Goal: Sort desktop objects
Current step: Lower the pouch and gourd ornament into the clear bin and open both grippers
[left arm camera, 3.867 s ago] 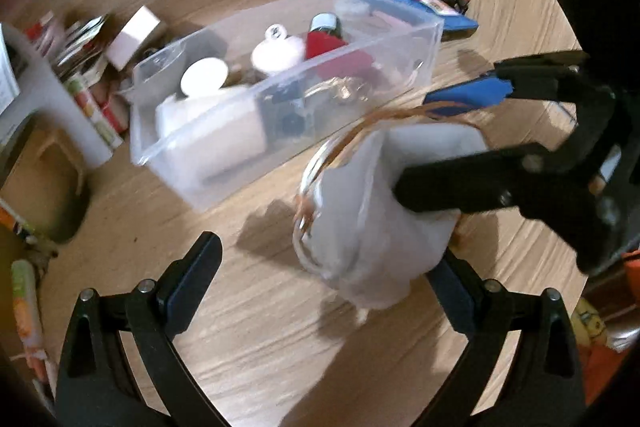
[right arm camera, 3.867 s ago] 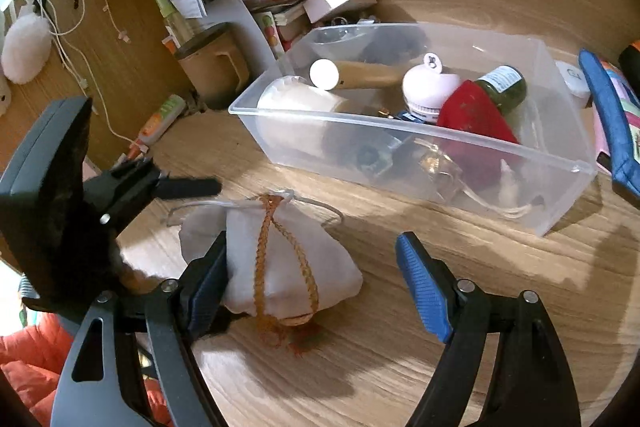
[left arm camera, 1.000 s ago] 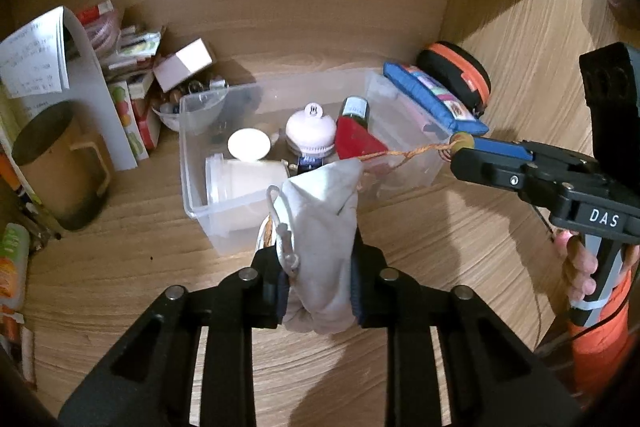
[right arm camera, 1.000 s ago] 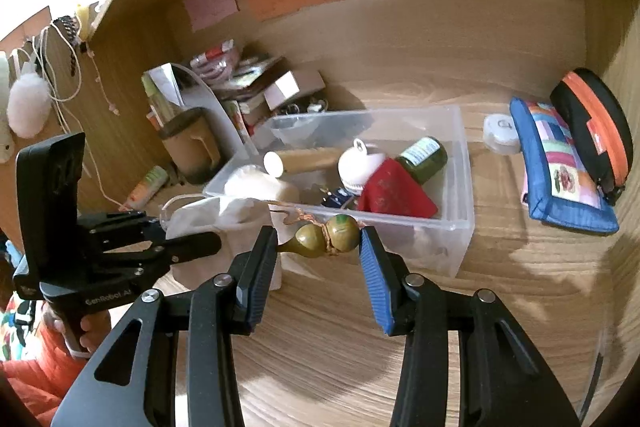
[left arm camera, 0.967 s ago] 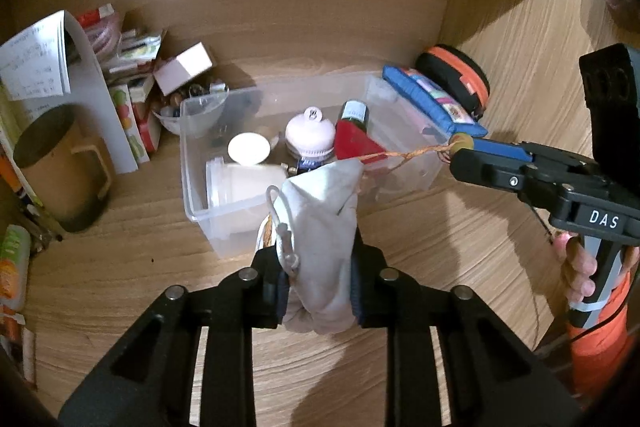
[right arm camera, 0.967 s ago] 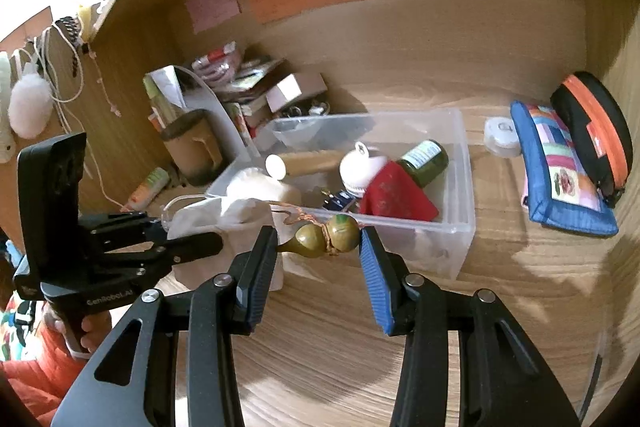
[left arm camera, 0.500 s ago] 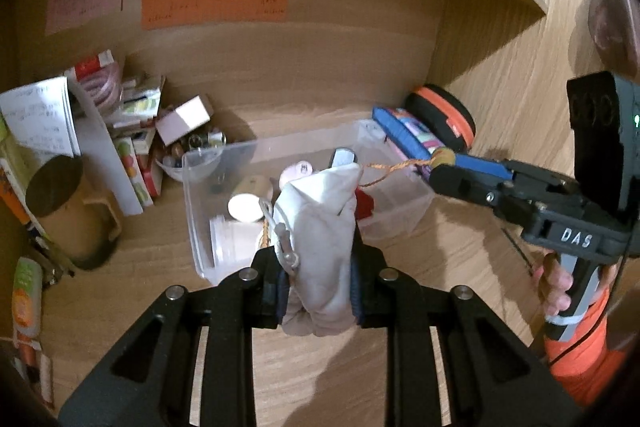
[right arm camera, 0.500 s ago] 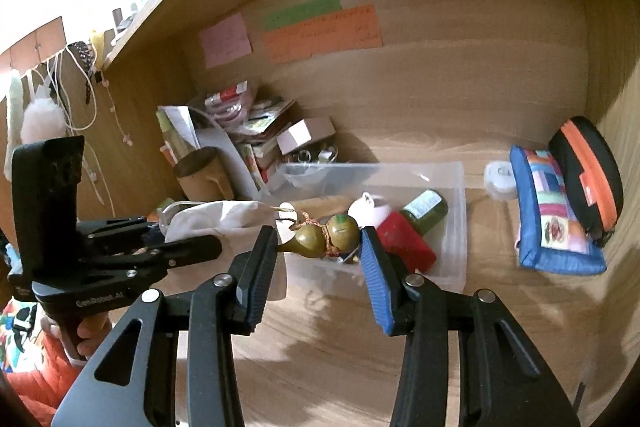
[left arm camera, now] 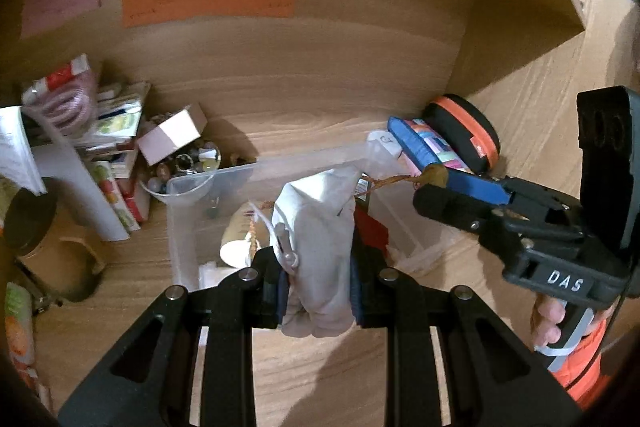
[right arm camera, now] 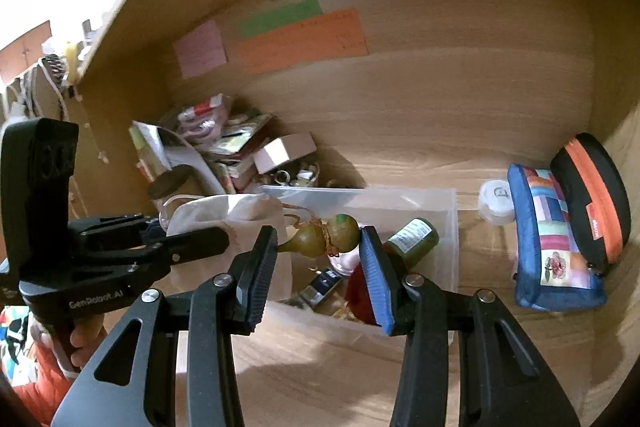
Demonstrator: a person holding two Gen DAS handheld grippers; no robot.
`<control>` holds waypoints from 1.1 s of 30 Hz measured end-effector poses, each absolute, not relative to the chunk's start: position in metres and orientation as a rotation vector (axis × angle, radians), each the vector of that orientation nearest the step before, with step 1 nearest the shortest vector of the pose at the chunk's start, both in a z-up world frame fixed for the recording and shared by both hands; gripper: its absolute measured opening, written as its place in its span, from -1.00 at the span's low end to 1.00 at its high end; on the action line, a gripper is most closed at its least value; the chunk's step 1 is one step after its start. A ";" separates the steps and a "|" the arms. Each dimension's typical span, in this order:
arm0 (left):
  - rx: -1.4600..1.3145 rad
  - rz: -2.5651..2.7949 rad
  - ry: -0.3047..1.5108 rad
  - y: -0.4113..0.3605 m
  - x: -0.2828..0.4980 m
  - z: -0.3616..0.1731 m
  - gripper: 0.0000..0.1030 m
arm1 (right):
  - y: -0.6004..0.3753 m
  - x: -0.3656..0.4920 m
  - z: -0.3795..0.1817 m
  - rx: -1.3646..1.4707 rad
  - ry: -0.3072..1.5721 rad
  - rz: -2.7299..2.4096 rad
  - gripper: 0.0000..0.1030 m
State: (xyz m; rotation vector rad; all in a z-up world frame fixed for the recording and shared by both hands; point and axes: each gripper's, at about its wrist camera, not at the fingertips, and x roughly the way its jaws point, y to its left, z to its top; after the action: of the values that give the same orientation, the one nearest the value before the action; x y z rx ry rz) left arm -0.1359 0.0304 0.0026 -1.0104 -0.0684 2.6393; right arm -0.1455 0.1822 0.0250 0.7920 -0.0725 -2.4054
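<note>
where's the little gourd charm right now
The gourd charm is clamped between the right tongs, in front of the clear bin in the right wrist view. Its cord runs left to the white pouch in the left tongs.

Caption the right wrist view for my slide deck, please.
Right gripper clamps a gourd charm over the clear bin.

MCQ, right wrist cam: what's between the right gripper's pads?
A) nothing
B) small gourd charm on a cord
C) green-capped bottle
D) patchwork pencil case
B: the right gripper has its pads closed on the small gourd charm, whose cord runs to the white cloth pouch held by the left gripper; the bottle lies in the clear bin and the pencil case lies on the desk.
</note>
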 end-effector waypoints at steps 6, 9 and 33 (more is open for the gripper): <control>-1.049 2.600 -0.080 0.038 -0.162 -0.014 -0.54 | 0.179 -0.170 0.004 0.859 -0.062 -2.430 -0.24; -1.064 2.605 -0.049 0.042 -0.170 -0.020 -0.54 | 0.179 -0.181 -0.008 0.898 -0.055 -2.440 -0.24; -1.183 2.601 0.081 0.051 -0.189 -0.059 0.12 | 0.170 -0.200 -0.046 1.012 0.180 -2.572 -0.24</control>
State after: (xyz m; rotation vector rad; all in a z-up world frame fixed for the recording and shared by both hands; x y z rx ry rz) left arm -0.1886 0.0515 -0.0594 -1.1830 0.0806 2.6009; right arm -0.1998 0.1700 -0.0460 1.0118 0.1795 -2.5724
